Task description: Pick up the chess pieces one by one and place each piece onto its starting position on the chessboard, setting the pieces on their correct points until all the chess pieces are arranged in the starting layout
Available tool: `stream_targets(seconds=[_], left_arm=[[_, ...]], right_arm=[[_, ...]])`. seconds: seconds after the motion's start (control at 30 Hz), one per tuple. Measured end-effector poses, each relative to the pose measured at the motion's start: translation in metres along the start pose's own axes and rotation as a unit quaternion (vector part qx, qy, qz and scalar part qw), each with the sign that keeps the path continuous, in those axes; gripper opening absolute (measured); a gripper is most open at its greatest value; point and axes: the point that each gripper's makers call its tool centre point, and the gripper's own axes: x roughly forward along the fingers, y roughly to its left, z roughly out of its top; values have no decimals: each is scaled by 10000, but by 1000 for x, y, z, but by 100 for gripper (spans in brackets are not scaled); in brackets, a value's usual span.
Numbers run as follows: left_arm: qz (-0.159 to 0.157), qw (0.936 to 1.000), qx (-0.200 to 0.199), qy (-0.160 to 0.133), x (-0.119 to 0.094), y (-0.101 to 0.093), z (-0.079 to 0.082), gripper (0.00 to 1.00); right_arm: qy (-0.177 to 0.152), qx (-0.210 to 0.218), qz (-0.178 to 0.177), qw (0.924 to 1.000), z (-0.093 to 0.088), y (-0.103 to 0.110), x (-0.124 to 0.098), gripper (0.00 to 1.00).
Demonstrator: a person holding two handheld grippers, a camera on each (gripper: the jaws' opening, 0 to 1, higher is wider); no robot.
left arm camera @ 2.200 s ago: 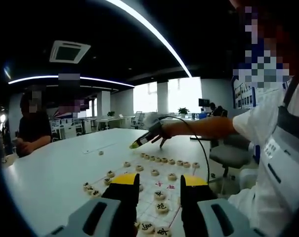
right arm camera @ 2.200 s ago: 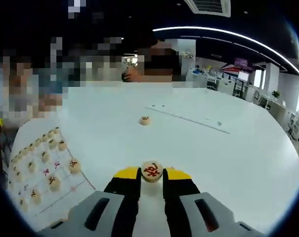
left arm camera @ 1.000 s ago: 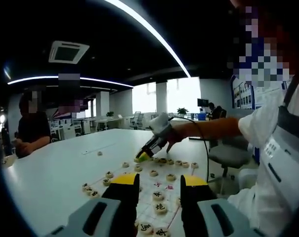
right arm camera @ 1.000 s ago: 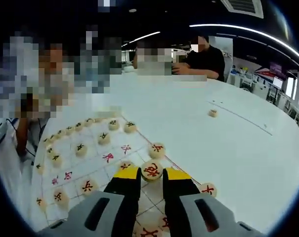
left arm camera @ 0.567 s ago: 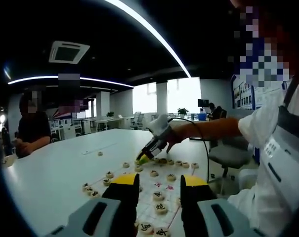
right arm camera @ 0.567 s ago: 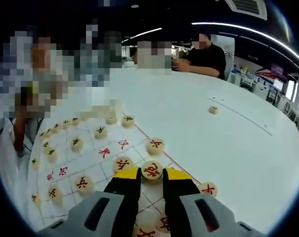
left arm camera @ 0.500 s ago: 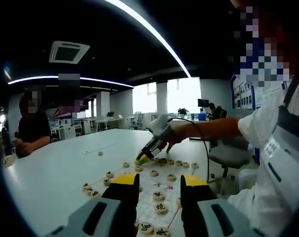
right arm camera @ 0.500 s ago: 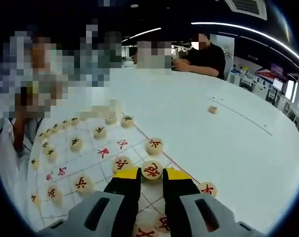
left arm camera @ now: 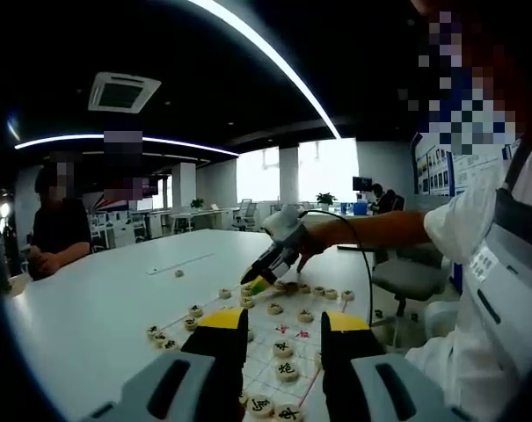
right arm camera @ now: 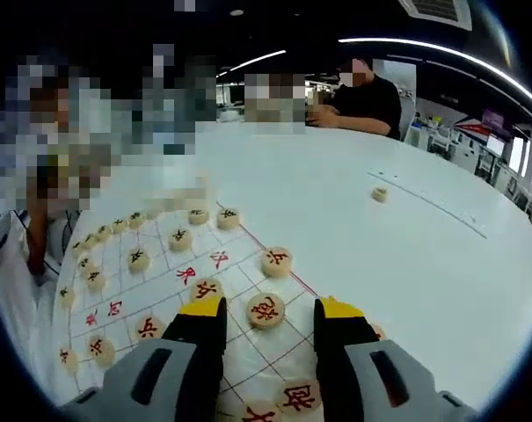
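My right gripper (right arm camera: 270,309) stands open just above the chessboard (right arm camera: 164,286). A round piece with a red character (right arm camera: 266,310) lies on the board between its yellow-tipped jaws, touched by neither. Other red pieces (right arm camera: 276,260) and black pieces (right arm camera: 179,237) sit on their points around it. In the left gripper view my left gripper (left arm camera: 283,323) is open and holds nothing, low over the near side of the chessboard (left arm camera: 264,331). The right gripper (left arm camera: 258,281) reaches in from the right, tip down at the far row of pieces (left arm camera: 305,287).
One loose piece (right arm camera: 380,194) lies on the white table (right arm camera: 397,264) beyond the board, seen as a small piece (left arm camera: 178,273) in the left gripper view. A person (left arm camera: 59,230) sits at the far side. The holder's arm (left arm camera: 371,229) crosses above the board.
The right gripper's jaws have parted and let the red piece go; it now rests on the board. The left gripper has stayed where it was.
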Motion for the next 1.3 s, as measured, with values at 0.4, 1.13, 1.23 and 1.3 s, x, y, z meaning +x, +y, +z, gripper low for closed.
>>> stream_targets(seconds=[0.4,1.13,1.23,1.3], left_arm=[[-10,10000,-31,34,2,1,-4,35],[184,9997,-154,67,-5,16,-10,35],[192,9997,-145,65,-5,17,-10,35],[168,9997,-144,63,-5,15,-10,35]], right_arm=[[-214,501,-793,9954,29,-82,28,34],[71,608,-1345,9890,82,-159,125,34],[176,588,-1355,9889,80,-168,131,38],[150,641,-1365,9885,81,-167,133,38]])
